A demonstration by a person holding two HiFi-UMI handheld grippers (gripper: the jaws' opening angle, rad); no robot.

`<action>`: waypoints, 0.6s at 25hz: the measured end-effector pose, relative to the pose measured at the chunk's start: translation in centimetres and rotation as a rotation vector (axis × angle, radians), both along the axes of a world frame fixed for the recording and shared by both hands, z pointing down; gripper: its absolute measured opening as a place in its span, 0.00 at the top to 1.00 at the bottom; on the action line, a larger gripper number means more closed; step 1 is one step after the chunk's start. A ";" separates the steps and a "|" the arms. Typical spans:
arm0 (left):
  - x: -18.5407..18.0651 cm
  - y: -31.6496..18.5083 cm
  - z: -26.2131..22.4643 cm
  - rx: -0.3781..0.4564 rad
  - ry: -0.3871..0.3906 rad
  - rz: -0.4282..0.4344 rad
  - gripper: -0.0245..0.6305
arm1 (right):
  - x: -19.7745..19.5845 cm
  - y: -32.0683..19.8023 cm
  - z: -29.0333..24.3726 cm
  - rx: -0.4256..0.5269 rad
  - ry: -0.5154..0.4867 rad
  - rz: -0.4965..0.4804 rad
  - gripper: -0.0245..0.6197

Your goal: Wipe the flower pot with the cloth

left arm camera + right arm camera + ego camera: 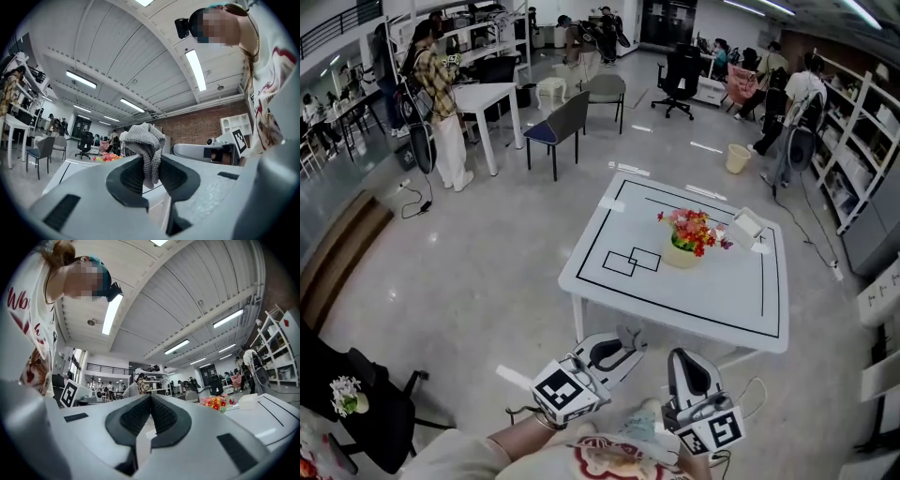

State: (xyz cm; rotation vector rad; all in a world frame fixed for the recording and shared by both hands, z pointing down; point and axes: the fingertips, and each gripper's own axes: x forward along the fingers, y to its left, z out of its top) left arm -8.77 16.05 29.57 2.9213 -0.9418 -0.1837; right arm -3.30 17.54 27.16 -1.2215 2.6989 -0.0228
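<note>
Facing a white table (675, 305) at twelve o'clock in the head view, taped with black lines. Below it at six o'clock, short of the near edge, both grippers side by side: left gripper (151, 169) clamped on the cloth, right gripper (150, 405) with pads pressed together on nothing. On the table toward one o'clock, a cream flower pot (681, 255) full of red, pink and yellow blooms, well apart from both grippers. Pinched upright between the left pads, a grey knitted cloth (146, 138). Just beside the pot at two o'clock, a small white box (748, 226).
</note>
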 end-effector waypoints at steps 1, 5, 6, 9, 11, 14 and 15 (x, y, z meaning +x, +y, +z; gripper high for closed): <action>0.1 0.6 0.1 -0.002 0.005 0.014 0.88 | 0.0 0.7 0.1 -0.004 0.003 0.008 0.96; 0.4 2.8 -0.4 0.008 0.027 0.049 0.88 | -0.2 3.2 -0.6 0.010 0.017 0.029 0.96; 0.5 3.3 -0.7 0.011 0.033 0.055 0.88 | -0.2 3.6 -0.9 0.015 0.015 0.030 0.96; 0.9 4.7 -1.7 0.031 0.037 0.065 0.88 | -0.3 4.8 -1.7 0.036 0.014 0.019 0.96; 1.3 5.9 -2.2 0.044 0.031 0.067 0.88 | -0.4 5.8 -2.1 0.051 0.016 0.005 0.96; 2.3 7.8 -2.4 0.052 0.023 0.055 0.88 | 0.5 7.8 -2.5 0.063 0.024 0.002 0.96; 2.8 8.5 -2.4 0.050 0.025 0.051 0.88 | 1.1 8.6 -2.6 0.064 0.028 0.005 0.96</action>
